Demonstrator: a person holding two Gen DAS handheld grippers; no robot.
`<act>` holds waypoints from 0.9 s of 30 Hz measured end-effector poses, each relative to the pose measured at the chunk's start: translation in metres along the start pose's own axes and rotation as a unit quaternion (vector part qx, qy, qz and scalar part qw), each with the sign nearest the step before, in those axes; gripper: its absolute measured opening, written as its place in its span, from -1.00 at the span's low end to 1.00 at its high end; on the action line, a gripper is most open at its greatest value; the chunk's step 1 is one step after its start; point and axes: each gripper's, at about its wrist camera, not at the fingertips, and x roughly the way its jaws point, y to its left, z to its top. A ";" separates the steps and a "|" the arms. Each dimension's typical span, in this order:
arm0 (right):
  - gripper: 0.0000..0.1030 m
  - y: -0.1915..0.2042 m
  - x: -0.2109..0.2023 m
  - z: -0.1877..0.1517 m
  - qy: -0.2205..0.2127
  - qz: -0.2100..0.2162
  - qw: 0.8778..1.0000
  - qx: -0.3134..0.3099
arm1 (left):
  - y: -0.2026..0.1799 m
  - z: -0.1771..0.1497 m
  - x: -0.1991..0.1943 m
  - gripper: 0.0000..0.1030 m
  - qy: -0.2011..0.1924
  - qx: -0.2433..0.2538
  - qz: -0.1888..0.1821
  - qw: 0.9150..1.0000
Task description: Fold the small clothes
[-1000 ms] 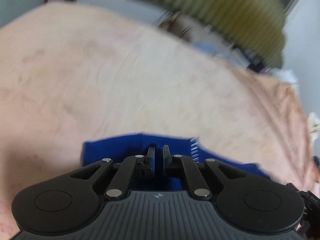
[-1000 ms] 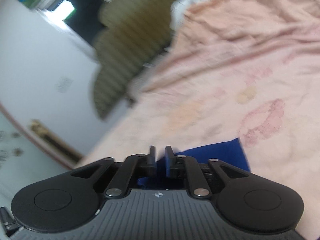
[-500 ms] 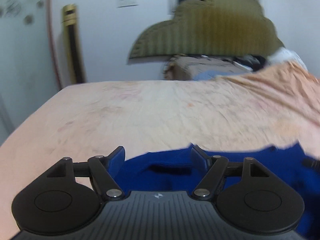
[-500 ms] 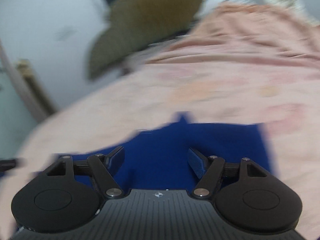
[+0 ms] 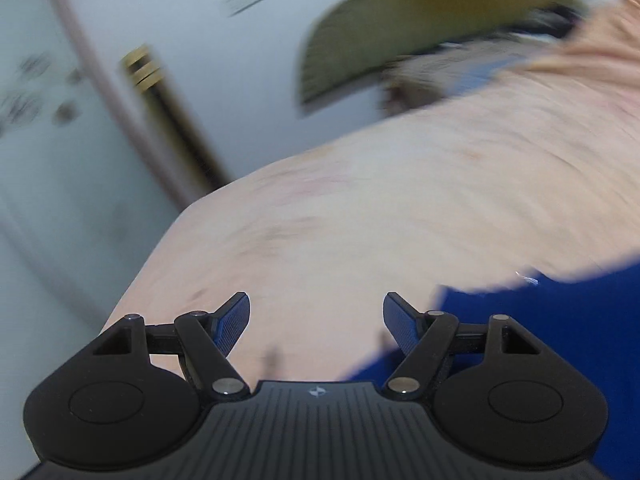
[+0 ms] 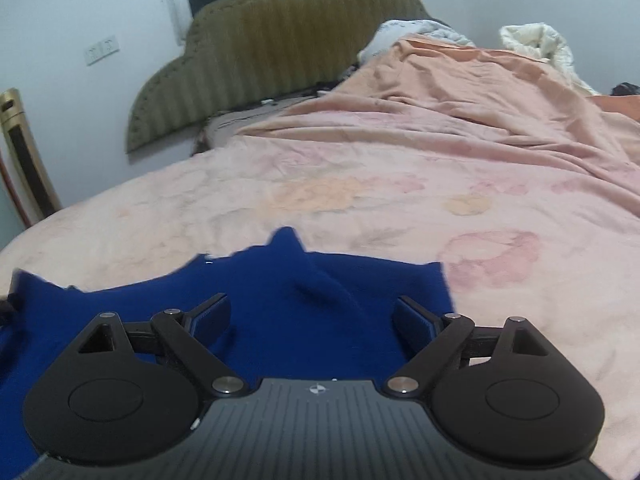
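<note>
Your left gripper has its jaws spread wide, having just been opening, with nothing between them but the pink bedsheet. That view is smeared with motion blur. The blue garment lies off to the right of those jaws, behind the right finger and clear of the gap.

Your right gripper also has its jaws parted wide, just opened further. The blue garment lies flat on the bedsheet directly beneath and between them, with one raised wrinkle running toward a peak at its far edge; neither pad presses on it. Beyond stands the olive padded headboard, with a rumpled peach blanket to its right.
</note>
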 end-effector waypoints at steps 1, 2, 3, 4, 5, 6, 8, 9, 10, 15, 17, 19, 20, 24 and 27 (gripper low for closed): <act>0.76 -0.003 -0.001 0.000 -0.002 0.005 1.000 0.006 | 0.009 0.002 -0.002 0.43 0.007 -0.018 0.002 1.000; 0.76 -0.006 -0.003 0.001 -0.004 0.010 1.000 0.012 | 0.017 0.003 -0.007 0.43 0.010 -0.032 -0.005 0.999; 0.76 -0.007 -0.005 0.002 -0.009 0.012 1.000 0.014 | 0.021 0.002 -0.014 0.43 0.013 -0.037 -0.017 0.999; 0.77 -0.006 -0.007 0.002 -0.013 0.015 1.000 0.012 | 0.021 -0.001 -0.021 0.43 0.019 -0.036 -0.031 0.999; 0.79 -0.005 -0.009 0.002 -0.018 0.021 1.000 0.008 | 0.019 -0.005 -0.028 0.43 0.022 -0.034 -0.042 0.998; 0.83 -0.003 -0.011 0.002 -0.020 0.029 0.999 0.003 | 0.018 -0.012 -0.039 0.43 0.024 -0.032 -0.056 0.998; 0.89 0.002 -0.008 0.001 -0.015 0.025 0.999 -0.012 | 0.008 -0.025 -0.053 0.43 0.029 -0.029 -0.084 0.996; 0.88 0.004 -0.005 0.000 -0.008 0.015 1.000 -0.019 | 0.004 -0.034 -0.060 0.43 0.031 -0.026 -0.098 0.994; 0.88 0.004 -0.003 -0.001 -0.004 0.006 1.000 -0.021 | 0.001 -0.044 -0.066 0.43 0.033 -0.023 -0.110 0.993; 0.89 -0.002 -0.014 0.000 -0.042 0.004 0.999 -0.004 | -0.002 -0.081 -0.078 0.43 0.046 0.004 -0.115 0.992; 0.97 0.004 -0.017 -0.002 -0.061 0.014 0.998 -0.024 | 0.006 -0.094 -0.085 0.43 0.040 0.001 -0.110 0.993; 0.94 0.011 -0.012 -0.003 -0.037 0.013 0.998 -0.047 | 0.014 -0.103 -0.090 0.43 0.045 -0.009 -0.109 0.993; 0.91 0.015 -0.012 -0.003 -0.020 0.004 0.998 -0.054 | 0.020 -0.107 -0.095 0.43 0.042 -0.017 -0.116 0.992; 1.00 0.040 -0.049 -0.010 -0.021 0.027 0.994 -0.099 | 0.025 -0.116 -0.109 0.43 0.031 -0.018 -0.124 0.992; 0.99 0.075 -0.063 -0.029 0.027 0.055 0.979 -0.193 | 0.027 -0.117 -0.113 0.44 0.039 -0.025 -0.124 0.991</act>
